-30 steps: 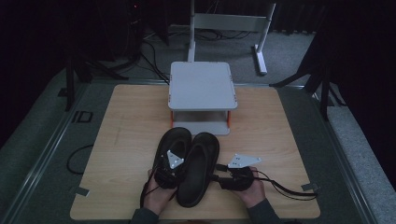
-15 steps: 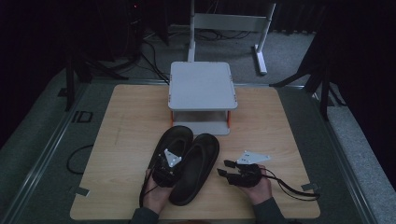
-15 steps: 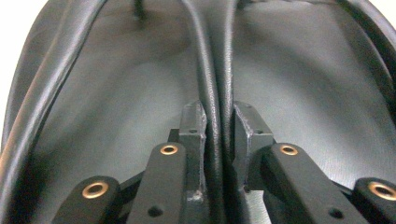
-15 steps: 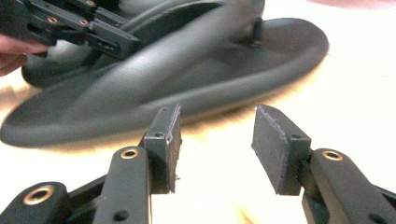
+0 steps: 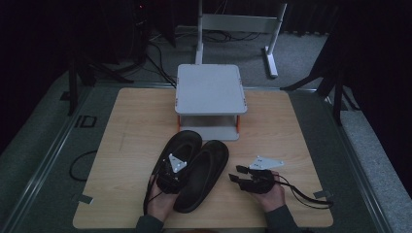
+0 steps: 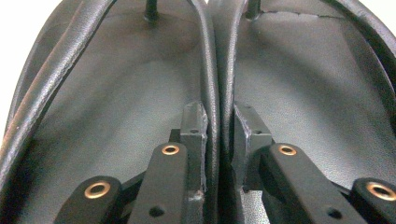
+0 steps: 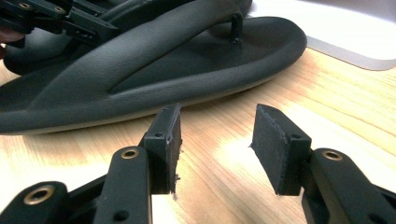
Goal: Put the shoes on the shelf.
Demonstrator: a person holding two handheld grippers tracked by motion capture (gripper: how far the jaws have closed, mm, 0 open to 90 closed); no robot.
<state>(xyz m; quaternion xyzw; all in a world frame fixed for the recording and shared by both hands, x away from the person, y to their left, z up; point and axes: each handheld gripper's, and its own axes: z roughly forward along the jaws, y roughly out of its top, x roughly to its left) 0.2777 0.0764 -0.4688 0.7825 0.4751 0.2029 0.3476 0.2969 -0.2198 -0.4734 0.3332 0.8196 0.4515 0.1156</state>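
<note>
Left gripper view says it all: both flip-flops pinched together by their inner straps

The pair of flip-flops (image 5: 194,167) lies side by side near the front middle of the table (image 5: 131,126), long axis running from about 7 o'clock up to 1 o'clock, toes toward the white shelf (image 5: 210,92). Left gripper (image 6: 218,135) has just been closing, and its jaws now clamp the two neighbouring straps (image 6: 215,70) between them, so that hand's got the pair. Right gripper (image 7: 215,142) sits apart at roughly 3 o'clock of the sandals, jaws parted over bare wood, gripping nothing. My guess is any lift toward the shelf at 12 o'clock hangs on the left hand, the sandals dangling heel-down
</note>
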